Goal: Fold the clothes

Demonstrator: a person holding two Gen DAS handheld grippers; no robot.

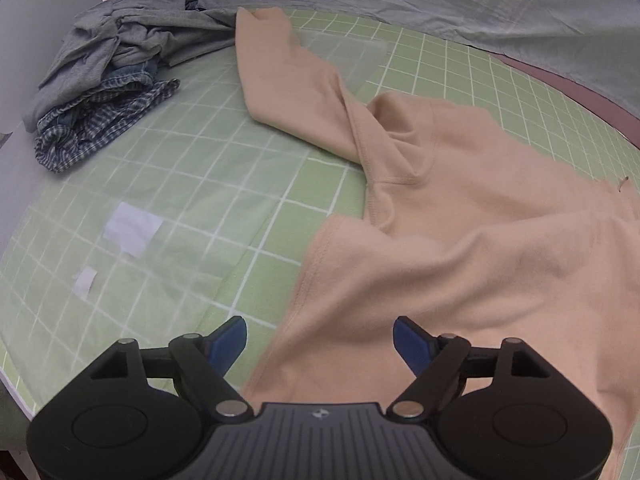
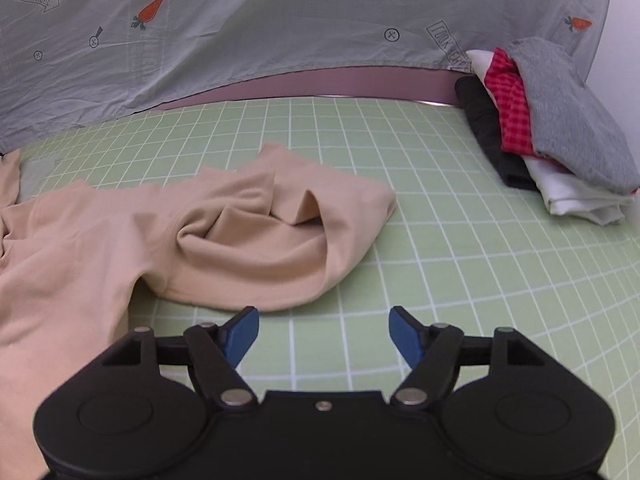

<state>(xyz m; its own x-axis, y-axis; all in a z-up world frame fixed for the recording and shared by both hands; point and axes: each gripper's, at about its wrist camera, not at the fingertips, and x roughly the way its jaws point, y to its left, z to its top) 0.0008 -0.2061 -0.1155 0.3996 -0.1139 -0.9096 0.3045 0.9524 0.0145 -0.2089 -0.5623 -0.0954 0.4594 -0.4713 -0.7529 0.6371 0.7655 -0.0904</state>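
A peach long-sleeved top (image 1: 460, 240) lies spread and creased on the green grid mat (image 1: 180, 184). One sleeve (image 1: 280, 68) stretches toward the far left. My left gripper (image 1: 319, 340) is open and empty, hovering over the top's near hem. In the right wrist view the other sleeve (image 2: 280, 232) lies bunched and folded over on the mat (image 2: 460, 280). My right gripper (image 2: 324, 336) is open and empty, just in front of that bunched sleeve, above bare mat.
A heap of unfolded clothes, grey cloth (image 1: 132, 36) over a blue checked shirt (image 1: 100, 128), lies at the mat's far left. A stack of folded clothes (image 2: 552, 132) sits at the far right. A grey printed sheet (image 2: 240, 32) hangs behind. White tape patches (image 1: 132, 228) mark the mat.
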